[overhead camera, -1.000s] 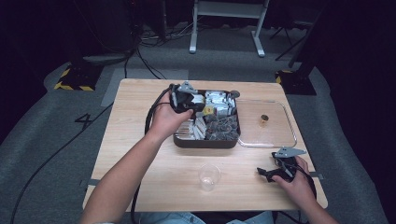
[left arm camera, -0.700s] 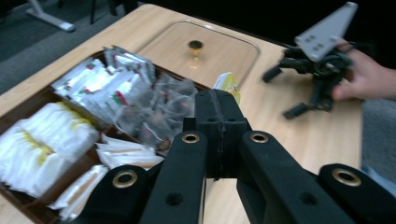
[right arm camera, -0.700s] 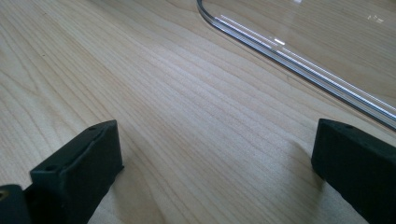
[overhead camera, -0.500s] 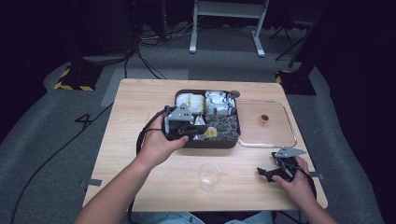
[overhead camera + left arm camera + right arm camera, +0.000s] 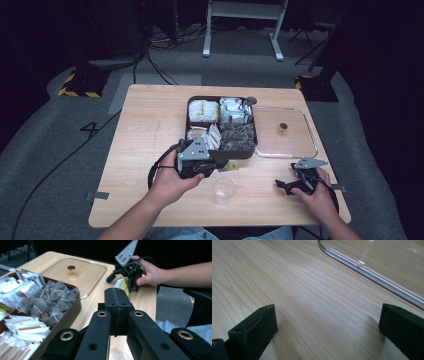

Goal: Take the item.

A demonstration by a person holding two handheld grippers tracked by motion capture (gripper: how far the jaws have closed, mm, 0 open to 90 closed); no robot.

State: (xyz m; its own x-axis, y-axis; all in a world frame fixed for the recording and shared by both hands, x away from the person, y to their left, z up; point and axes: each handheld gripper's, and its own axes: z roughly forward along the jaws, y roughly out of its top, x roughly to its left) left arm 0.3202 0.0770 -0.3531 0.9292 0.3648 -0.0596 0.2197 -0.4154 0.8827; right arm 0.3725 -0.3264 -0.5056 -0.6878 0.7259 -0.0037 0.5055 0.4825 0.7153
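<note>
My left gripper [image 5: 224,165] sits at lower centre of the high view, just below the tray [image 5: 249,153]. Its fingers [image 5: 117,307] are pressed together on a small yellow packet [image 5: 232,164], which pokes out beyond their tips; in the left gripper view the packet [image 5: 122,285] shows just above the closed tips, at upper centre. A clear cup [image 5: 224,189] stands on the worktop [image 5: 145,130] just below and right of that gripper in the high view, apart from it.

The tray lies at centre frame. Its compartments hold white and silver packets at the top, pale sachets at lower left and dark tea bags [image 5: 50,302] at lower right. A clear lid [image 5: 285,150] with a small brass knob [image 5: 283,126] lies flat on the worktop, touching the tray's right side.

My right gripper [image 5: 285,185] rests at lower right of the high view, held low in my hand [image 5: 317,197], below the lid. In the right gripper view its fingers [image 5: 254,332] are spread wide, nothing between them but bare wood, and the lid's curved rim [image 5: 372,272] crosses the upper right. From the left gripper view that gripper [image 5: 122,277] shows at upper right, resting on the worktop near the edge.
</note>
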